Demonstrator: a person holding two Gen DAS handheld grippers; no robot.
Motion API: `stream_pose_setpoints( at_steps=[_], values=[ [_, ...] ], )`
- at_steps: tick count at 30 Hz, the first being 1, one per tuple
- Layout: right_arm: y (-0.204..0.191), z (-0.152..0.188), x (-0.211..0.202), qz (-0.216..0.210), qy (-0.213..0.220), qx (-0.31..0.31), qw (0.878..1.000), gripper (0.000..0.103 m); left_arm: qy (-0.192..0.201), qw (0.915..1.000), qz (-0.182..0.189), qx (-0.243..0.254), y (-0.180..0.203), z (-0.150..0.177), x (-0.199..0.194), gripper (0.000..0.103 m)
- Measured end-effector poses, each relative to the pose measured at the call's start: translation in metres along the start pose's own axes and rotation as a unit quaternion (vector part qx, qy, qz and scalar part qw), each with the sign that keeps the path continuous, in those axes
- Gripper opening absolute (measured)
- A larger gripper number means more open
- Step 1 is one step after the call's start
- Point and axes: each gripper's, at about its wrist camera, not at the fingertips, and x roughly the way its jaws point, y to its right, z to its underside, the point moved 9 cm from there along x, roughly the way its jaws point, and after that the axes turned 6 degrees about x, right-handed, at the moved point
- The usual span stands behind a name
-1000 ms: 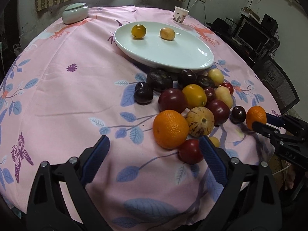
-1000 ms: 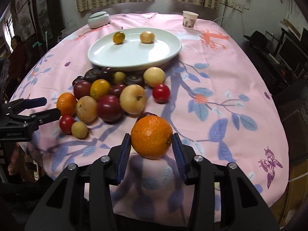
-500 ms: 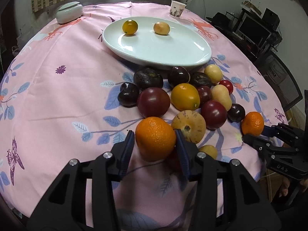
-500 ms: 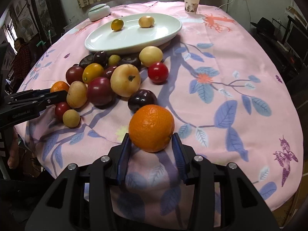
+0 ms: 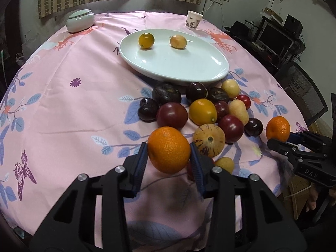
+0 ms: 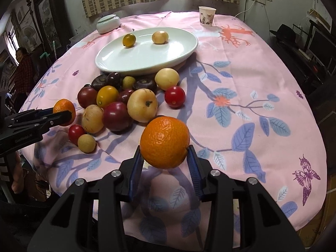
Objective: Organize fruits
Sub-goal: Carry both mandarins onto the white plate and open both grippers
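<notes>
Each gripper pinched an orange, the left gripper (image 5: 169, 160) having just closed on its orange (image 5: 169, 149) and the right gripper (image 6: 164, 160) clamping another orange (image 6: 164, 142), apparently to carry both to the far oval plate (image 5: 189, 71).

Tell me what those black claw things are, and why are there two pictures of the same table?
Those claws are grabbers. A person holds one in each hand, and each has a little camera looking out along its two fingers. That is why there are two pictures: one from each grabber.

The left grabber has just squeezed shut on an orange. The right grabber holds another orange. Each grabber also shows up at the edge of the other's picture.

On the pink tablecloth lies a pile of fruit: dark, red and yellow ones. Behind it is a white plate with two small yellow fruits on it, then a paper cup and a lidded pot.
</notes>
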Motion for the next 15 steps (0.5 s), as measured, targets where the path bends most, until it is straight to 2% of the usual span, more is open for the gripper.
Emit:
stream_pose_setpoints(
  at_steps=[15],
  values=[
    [-0.021, -0.025, -0.002, -0.017, 0.015, -0.020, 1.000, 0.042, 0.020, 0.9998, -0.002, 0.003, -0.003, -0.018, -0.016, 0.041]
  ],
)
